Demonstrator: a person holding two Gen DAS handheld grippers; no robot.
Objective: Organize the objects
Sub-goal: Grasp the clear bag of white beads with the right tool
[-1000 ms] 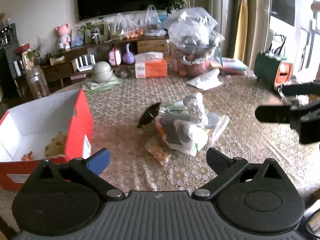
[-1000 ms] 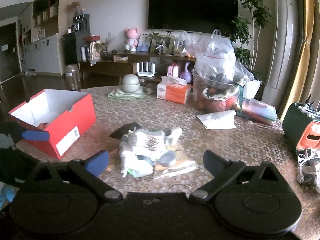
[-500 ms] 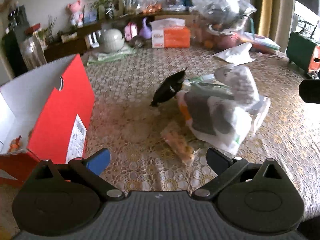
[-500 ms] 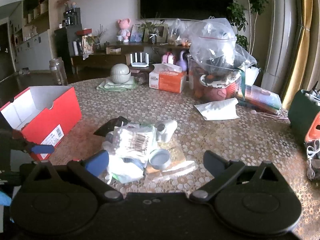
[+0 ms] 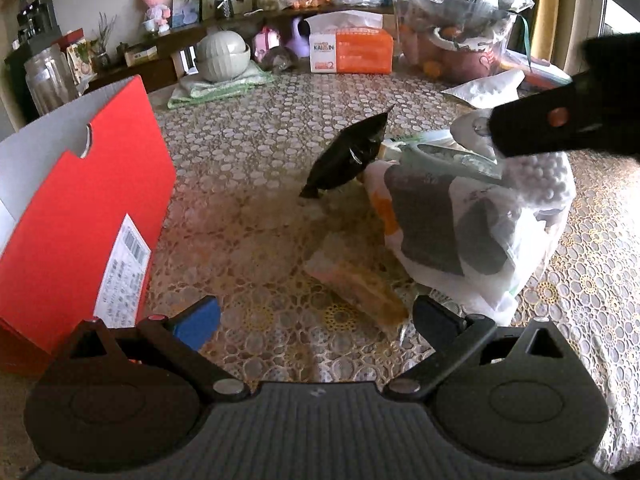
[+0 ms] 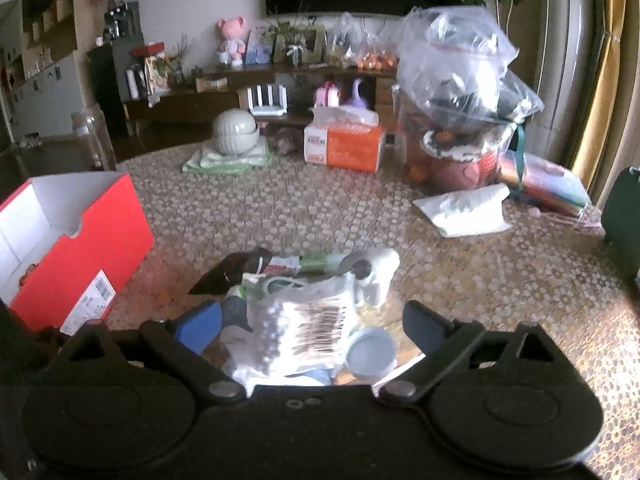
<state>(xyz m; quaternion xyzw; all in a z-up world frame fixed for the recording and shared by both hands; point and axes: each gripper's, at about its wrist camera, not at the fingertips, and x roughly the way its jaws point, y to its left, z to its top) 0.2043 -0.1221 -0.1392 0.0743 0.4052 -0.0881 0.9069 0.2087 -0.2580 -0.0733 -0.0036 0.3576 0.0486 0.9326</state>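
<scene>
A pile of small packets lies mid-table: a black pouch (image 5: pixel 349 156), a white bag of cotton swabs (image 6: pixel 308 330), a clear orange snack packet (image 5: pixel 360 286), a small round lid (image 6: pixel 371 353). An open red shoebox (image 5: pixel 80 216) stands at the left; it also shows in the right wrist view (image 6: pixel 76 240). My left gripper (image 5: pixel 316 322) is open and empty, low over the table just before the orange packet. My right gripper (image 6: pixel 312 326) is open, its fingers straddling the swab bag. One right finger (image 5: pixel 560 120) shows above the pile in the left wrist view.
An orange tissue box (image 6: pixel 344 146), a grey-green lidded bowl on a cloth (image 6: pixel 235 132), a large clear bag of goods (image 6: pixel 460 92) and a white packet (image 6: pixel 468 210) sit at the far side. A patterned lace cloth (image 5: pixel 248 200) covers the table.
Both grippers moved forward and down toward the pile. The right gripper came over the swab bag and now reaches into the left wrist view from the right.
</scene>
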